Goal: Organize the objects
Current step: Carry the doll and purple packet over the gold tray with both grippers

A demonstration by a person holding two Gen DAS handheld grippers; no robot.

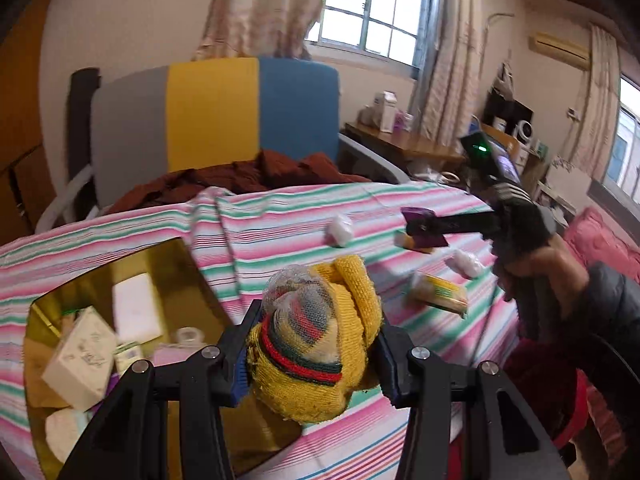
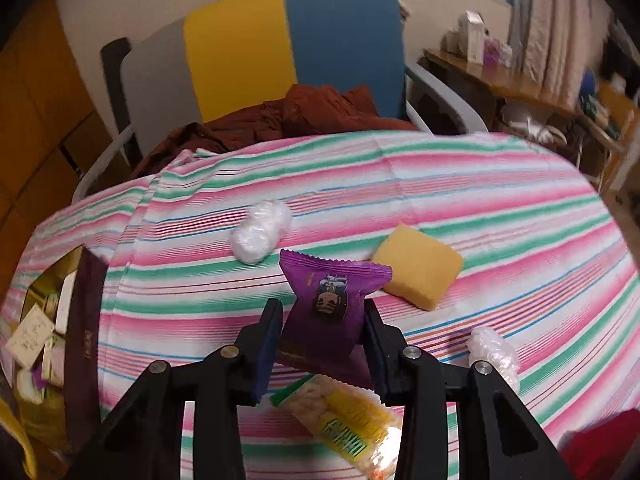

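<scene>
Right up front your left gripper (image 1: 312,354) is clamped on a soft yellow knit bundle (image 1: 316,344) above the gold box (image 1: 176,280); it squishes, so grab mid-body. Your right gripper (image 2: 324,344) pinches a light, crinkly purple snack packet (image 2: 326,304) over the striped surface (image 2: 480,208). The box's contents are blurry and half hidden.

On the counter (image 2: 440,184) a cotton bundle (image 2: 260,236) is lying left of a sponge (image 2: 420,268), with a snack bar (image 2: 348,424) nearer the camera and a second bundle (image 2: 494,354) to its right. A box (image 1: 120,344) of small cartons is sitting at the counter's left edge — a chair (image 2: 280,52) is standing behind, clothing (image 2: 300,120) piled on it.
</scene>
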